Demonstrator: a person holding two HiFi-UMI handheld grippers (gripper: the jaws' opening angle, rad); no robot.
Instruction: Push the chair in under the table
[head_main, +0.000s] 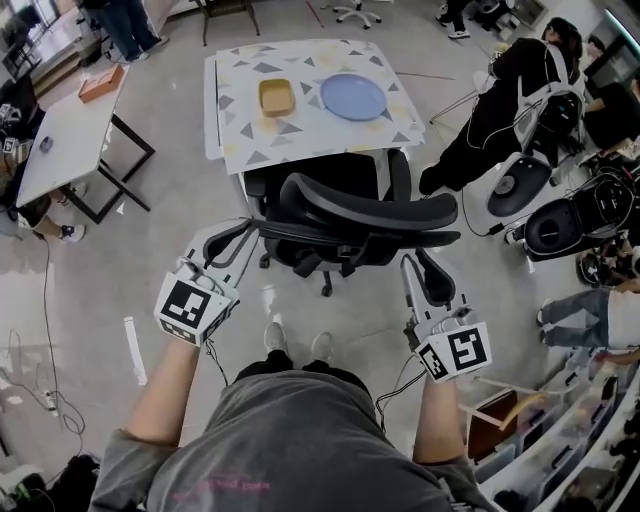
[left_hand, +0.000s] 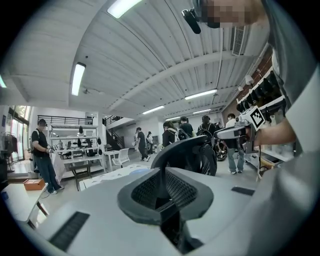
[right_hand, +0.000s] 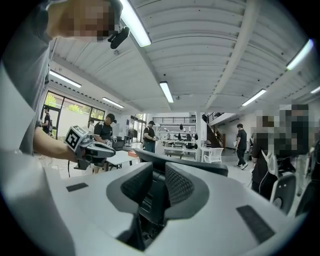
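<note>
A black mesh office chair (head_main: 350, 215) stands with its seat toward the table (head_main: 330, 135), which has a patterned cloth; its backrest faces me. My left gripper (head_main: 240, 235) reaches the chair's left side, where its pads close on a thin dark part of the frame. In the left gripper view the gripper (left_hand: 161, 192) clamps that dark piece, with the backrest (left_hand: 190, 152) behind it. My right gripper (head_main: 422, 265) is at the chair's right side. In the right gripper view the gripper (right_hand: 155, 190) presses its pads on a dark bar of the chair (right_hand: 200, 162).
On the table sit a yellow tray (head_main: 276, 97) and a blue plate (head_main: 352, 97). A person in black (head_main: 500, 110) sits at the right beside round machines (head_main: 560, 222). A white side table (head_main: 70, 135) stands to the left. Shelving (head_main: 560, 450) runs along the lower right.
</note>
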